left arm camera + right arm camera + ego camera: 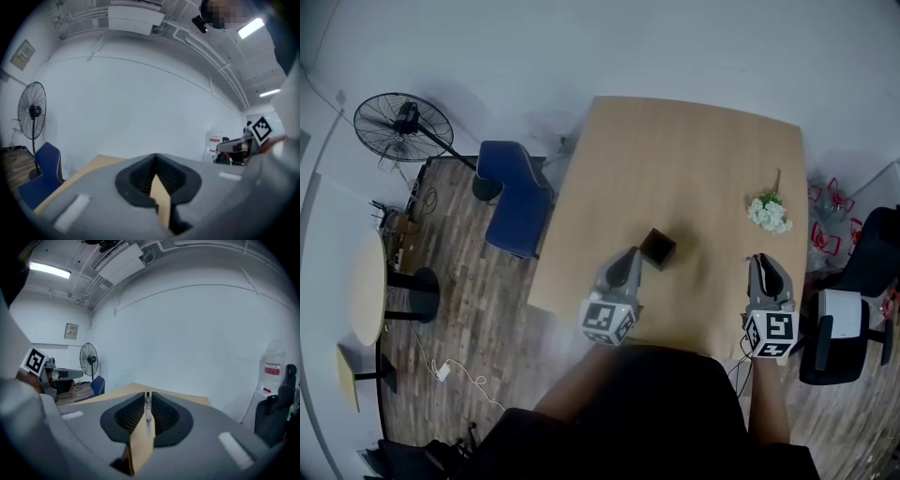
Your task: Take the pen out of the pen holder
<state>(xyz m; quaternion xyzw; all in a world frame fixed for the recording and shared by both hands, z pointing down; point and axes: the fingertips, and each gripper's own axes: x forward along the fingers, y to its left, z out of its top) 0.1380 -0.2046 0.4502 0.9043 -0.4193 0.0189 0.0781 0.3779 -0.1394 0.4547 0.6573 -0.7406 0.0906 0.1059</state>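
The right tool (761, 261) is clamped on the pen (148, 409), a thin clear stick between its pads, above the near right corner of the bench (675, 159). The pen holder (657, 248), a dark box, stands apart from it near the middle of the near edge, just beside the left tool (629, 255), whose jaws are together on nothing. White flowers (769, 214) lie by the right edge. A blue chair (517, 199) and a fan (394, 127) stand off the left edge, a black chair (853, 309) off the right.
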